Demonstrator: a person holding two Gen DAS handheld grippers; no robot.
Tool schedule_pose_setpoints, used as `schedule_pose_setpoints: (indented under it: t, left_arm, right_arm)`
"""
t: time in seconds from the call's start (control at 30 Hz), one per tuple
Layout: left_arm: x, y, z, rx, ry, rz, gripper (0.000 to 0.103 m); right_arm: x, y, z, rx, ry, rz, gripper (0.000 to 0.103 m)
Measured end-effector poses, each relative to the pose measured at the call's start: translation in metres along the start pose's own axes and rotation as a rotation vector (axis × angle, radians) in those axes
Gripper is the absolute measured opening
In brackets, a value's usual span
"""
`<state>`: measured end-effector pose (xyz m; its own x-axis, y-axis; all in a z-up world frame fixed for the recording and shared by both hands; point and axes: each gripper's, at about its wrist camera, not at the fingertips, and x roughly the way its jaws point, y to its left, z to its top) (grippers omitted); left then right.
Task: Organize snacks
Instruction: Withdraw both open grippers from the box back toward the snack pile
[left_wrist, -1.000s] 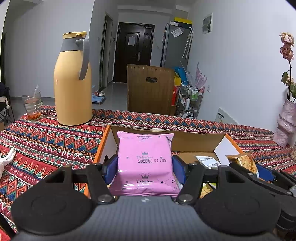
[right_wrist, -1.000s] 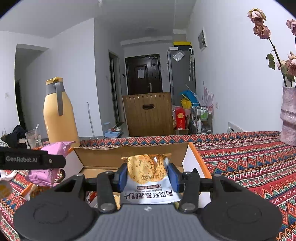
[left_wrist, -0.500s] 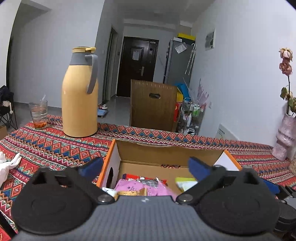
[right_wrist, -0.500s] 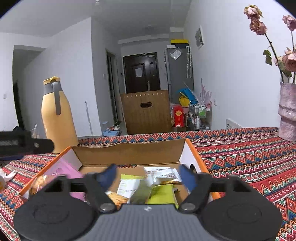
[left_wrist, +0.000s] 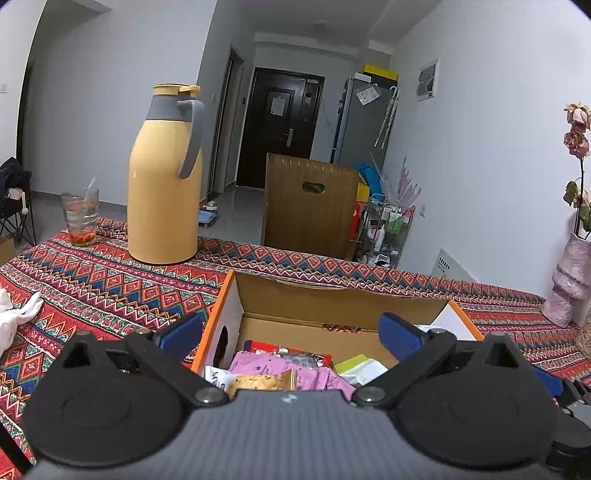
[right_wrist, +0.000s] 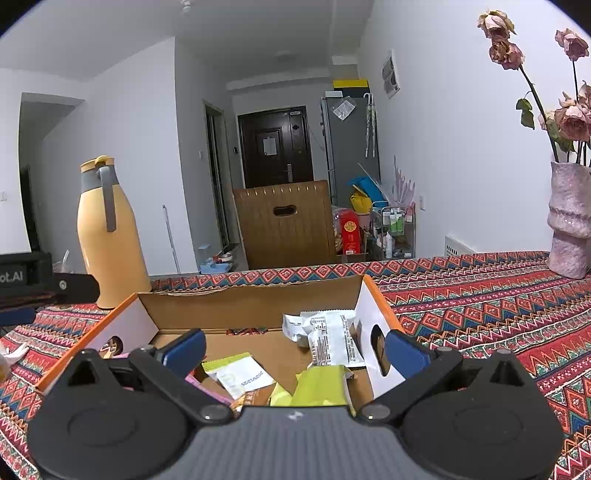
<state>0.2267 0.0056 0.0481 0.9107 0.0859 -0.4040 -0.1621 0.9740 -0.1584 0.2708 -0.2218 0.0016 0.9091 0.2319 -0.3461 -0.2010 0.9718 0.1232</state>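
A: Two grippers over the cardboard box (left_wrist: 332, 306). Left gripper (left_wrist: 291, 332): jaws have just been opening, now spread wide, nothing between the pads. Pink packet (left_wrist: 258, 363) lies in the box under it, with a cookie pack (left_wrist: 258, 382) on top.

B: Right gripper (right_wrist: 295, 349)?

A: Same reading. Jaws have just been opening, now fully apart, empty. White wrapper (right_wrist: 328, 336) leans against the right wall of the box; green packet (right_wrist: 321, 386) and white-and-green sachet (right_wrist: 240, 376) lie on the box floor nearer the camera.

B: Box position?

A: On the patterned tablecloth (left_wrist: 92, 288), flaps up. Yellow thermos (left_wrist: 164, 177) stands behind it to the left, glass (left_wrist: 79, 214) left of that. Pink vase (right_wrist: 570, 221) far right, well apart from the box.
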Motion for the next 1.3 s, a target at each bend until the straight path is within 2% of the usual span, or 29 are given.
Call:
schedule_pose_setpoints:
  t: [0.4, 0.73, 0.93, 1.3]
  left_arm:
    - [-0.031, -0.005, 0.009, 0.003, -0.035, -0.031, 0.103]
    - [-0.061, 0.011, 0.01, 0.018, -0.034, -0.012, 0.103]
    - [-0.08, 0.023, 0.004, 0.021, -0.026, -0.001, 0.103]
    - [-0.099, 0.044, -0.025, 0.038, 0.038, 0.011, 0.103]
  right_arm:
    - [-0.018, 0.004, 0.005, -0.014, -0.031, 0.007, 0.103]
    - [-0.038, 0.015, 0.016, -0.063, -0.057, 0.016, 0.103]
    - [-0.054, 0.022, 0.016, -0.096, -0.056, 0.022, 0.103]
    - [-0.087, 0.023, -0.01, -0.146, -0.006, 0.012, 0.103]
